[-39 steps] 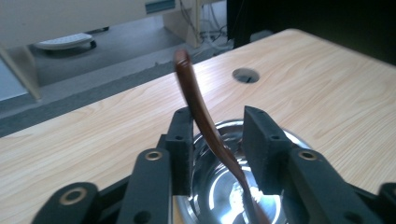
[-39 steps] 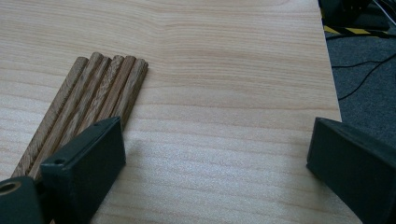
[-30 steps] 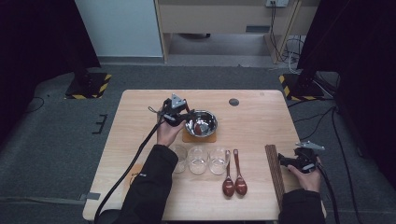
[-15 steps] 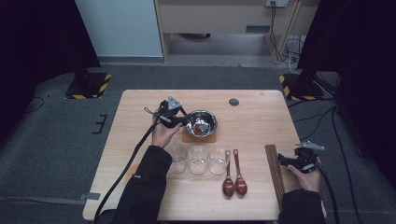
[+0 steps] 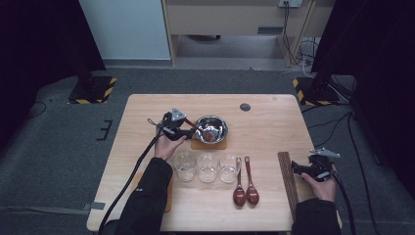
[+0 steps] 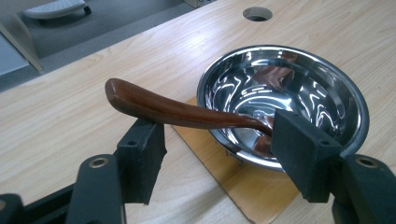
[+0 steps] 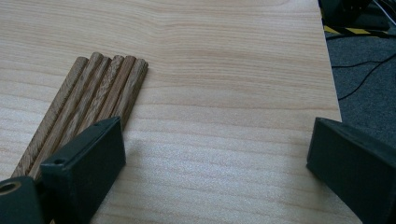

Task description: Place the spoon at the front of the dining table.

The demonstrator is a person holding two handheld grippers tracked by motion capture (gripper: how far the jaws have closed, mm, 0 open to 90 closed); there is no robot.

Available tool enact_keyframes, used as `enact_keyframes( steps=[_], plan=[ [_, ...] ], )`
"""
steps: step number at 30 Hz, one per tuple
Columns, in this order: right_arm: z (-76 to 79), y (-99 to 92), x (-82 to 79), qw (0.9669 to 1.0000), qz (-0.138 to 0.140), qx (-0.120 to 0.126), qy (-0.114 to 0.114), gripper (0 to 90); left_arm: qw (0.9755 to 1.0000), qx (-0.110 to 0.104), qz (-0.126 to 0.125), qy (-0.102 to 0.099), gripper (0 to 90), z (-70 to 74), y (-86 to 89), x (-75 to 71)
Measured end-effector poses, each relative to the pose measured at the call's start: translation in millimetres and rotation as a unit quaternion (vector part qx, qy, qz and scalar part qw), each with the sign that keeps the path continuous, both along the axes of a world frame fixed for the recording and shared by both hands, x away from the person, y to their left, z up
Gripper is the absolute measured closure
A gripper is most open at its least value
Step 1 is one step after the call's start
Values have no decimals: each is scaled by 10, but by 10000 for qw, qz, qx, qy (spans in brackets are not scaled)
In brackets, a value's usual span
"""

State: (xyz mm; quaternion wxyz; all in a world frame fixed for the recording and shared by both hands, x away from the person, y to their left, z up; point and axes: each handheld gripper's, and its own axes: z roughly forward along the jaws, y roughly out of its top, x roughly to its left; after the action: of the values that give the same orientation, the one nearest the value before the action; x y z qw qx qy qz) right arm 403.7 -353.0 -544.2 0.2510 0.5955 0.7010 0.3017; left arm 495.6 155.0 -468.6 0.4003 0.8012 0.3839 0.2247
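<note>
Left hand-held gripper [image 6: 219, 154]: jaws stand wide apart; a dark wooden spoon [image 6: 182, 111] lies across the gap, its handle resting on top of one jaw, not pinched.
Spoon position: its far end dips over the rim into the steel bowl [image 6: 285, 100]; the handle tip sticks out past the jaw, over bare surface.
Right hand-held gripper [image 7: 219, 163]: jaws spread wide, empty, just beside a bundle of wooden sticks [image 7: 88, 107] near the surface's right edge.
Step in hand, as I judge it: leaving the spoon in the bowl.
Doing it well: draw the jaws back low and straight so neither catches the handle and tips the spoon out.
Bowl footing: it sits on a thin mat [image 5: 200, 144]; a knock could slide it.
Open room: bare wood left of and beyond the bowl.
Crowded side: three glasses [image 5: 207, 167] and two more spoons [image 5: 245, 191] nearer the person; keep clear of them.
</note>
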Motion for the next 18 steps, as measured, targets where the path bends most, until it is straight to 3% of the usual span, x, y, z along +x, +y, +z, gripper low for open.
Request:
enact_keyframes(
  steps=[18],
  plan=[
    [1,0,0,10000,-3,2,1,45,9994,-56,-165,309,267,-106,99,-131]
  ],
)
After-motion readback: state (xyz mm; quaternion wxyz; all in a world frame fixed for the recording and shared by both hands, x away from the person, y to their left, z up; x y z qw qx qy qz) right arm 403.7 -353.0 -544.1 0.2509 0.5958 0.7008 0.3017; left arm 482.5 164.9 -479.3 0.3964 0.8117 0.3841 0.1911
